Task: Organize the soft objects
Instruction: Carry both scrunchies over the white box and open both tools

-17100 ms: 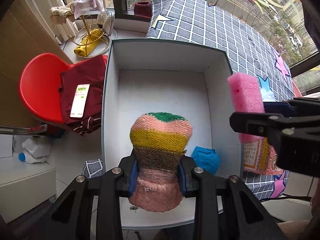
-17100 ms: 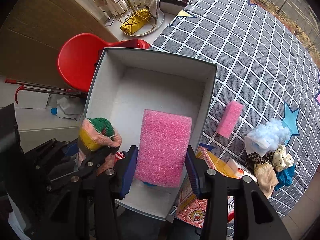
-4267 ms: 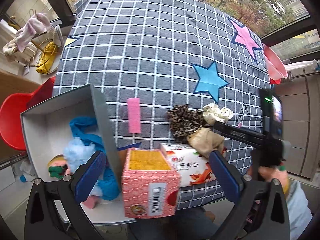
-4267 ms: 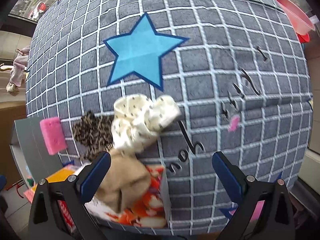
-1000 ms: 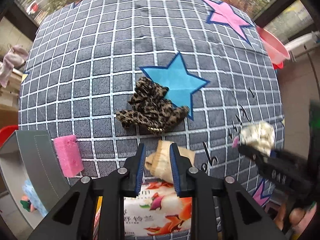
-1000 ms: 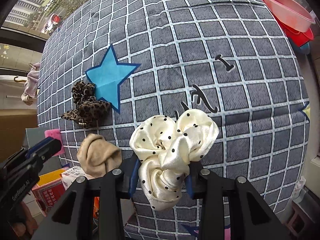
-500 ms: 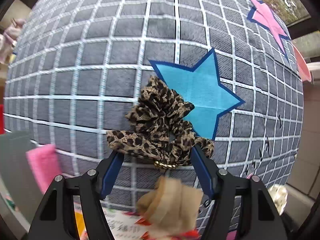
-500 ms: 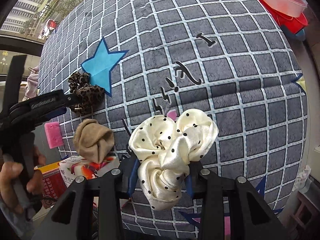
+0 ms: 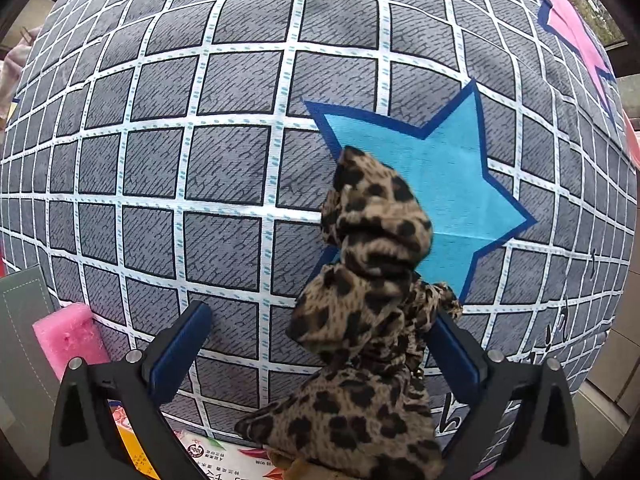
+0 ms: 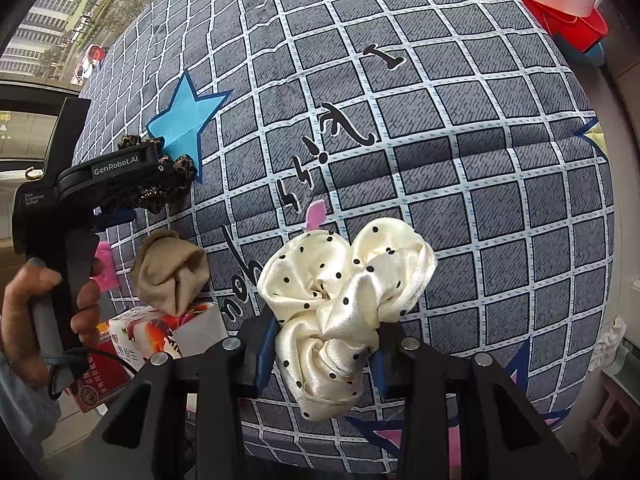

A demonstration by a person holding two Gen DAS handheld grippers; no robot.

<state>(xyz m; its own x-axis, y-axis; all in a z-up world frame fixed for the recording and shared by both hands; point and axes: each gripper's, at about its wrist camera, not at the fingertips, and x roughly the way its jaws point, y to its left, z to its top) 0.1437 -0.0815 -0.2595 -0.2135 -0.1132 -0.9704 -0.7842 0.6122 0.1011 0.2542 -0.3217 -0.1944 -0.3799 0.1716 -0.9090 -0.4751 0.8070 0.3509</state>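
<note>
My left gripper [image 9: 320,336] is open, its jaws wide around a leopard-print scrunchie [image 9: 368,304] that lies against the right blue pad on the checked cloth; the left pad stands apart from it. My right gripper [image 10: 324,344] is shut on a cream polka-dot scrunchie [image 10: 344,280] and holds it above the cloth. In the right wrist view the left gripper [image 10: 132,192] sits over the leopard scrunchie [image 10: 180,168]. A beige sock ball [image 10: 172,272] rests on a carton. A pink foam block [image 9: 70,336] lies at the left.
The grey checked cloth [image 9: 224,120] with a blue star [image 9: 432,184] covers the surface. A grey box wall [image 9: 20,312] is at the far left. Printed cartons [image 10: 152,336] stand at the front edge. Red and pink basins [image 10: 560,4] sit off the far right.
My left gripper has moved forward onto the leopard scrunchie, which now bunches up between the open jaws against the right pad. My right gripper still holds the cream scrunchie.
</note>
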